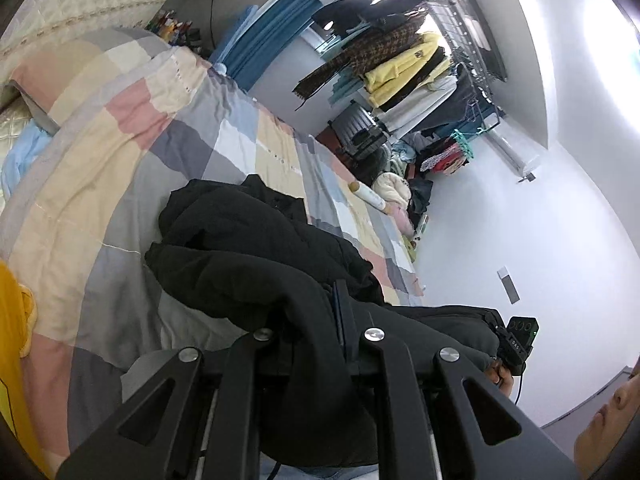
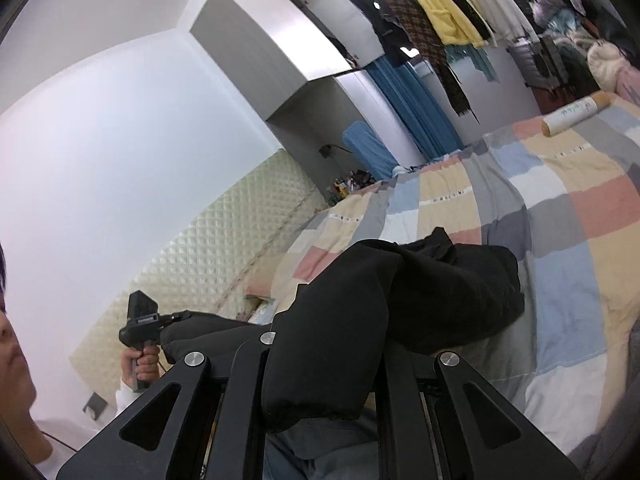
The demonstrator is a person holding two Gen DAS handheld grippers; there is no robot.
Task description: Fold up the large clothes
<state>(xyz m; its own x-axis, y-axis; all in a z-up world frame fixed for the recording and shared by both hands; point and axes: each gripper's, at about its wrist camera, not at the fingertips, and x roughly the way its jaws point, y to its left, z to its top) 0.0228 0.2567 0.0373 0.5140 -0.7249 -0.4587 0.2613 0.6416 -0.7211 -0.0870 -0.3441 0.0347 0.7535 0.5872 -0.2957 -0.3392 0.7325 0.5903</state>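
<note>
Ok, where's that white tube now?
The tube lies on the checked quilt beyond the black coat, near the bed's far edge, upper right in the right wrist view.

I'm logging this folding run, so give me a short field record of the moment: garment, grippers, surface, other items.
garment: black garment, bulky, partly lifted, the rest bunched on the bed
left gripper: left gripper shut on the black garment's edge
right gripper: right gripper shut on the black garment's other end
surface: bed with checked quilt in pastel squares
other items: white tube lying on the quilt, apart from the garment; clothes rack behind the bed
fold state: no fold visible yet
</note>
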